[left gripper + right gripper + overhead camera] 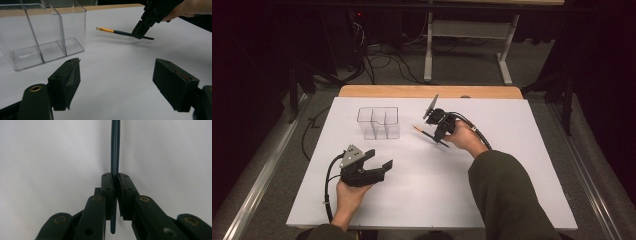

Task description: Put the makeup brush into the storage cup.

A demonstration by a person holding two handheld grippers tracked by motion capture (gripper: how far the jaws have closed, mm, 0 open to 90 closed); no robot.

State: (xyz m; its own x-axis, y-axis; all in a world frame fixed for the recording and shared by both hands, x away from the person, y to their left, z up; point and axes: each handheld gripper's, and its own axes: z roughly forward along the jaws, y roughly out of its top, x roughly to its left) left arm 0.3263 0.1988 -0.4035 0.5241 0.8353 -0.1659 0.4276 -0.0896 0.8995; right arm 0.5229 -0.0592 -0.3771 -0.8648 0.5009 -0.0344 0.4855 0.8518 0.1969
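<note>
Fingers of my right gripper (115,181) pinch the slim dark-handled brush with a gold ferrule (117,31), right of the clear plastic divided organizer (379,122); my left gripper (381,161) hangs spread near me.

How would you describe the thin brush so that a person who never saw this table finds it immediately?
Start at the white table, then find the clear divided organizer near its far edge. Just right of it, the right gripper is shut on the thin brush. Its dark handle, orange-gold band and pale tip distinguish it from everything around it.
</note>
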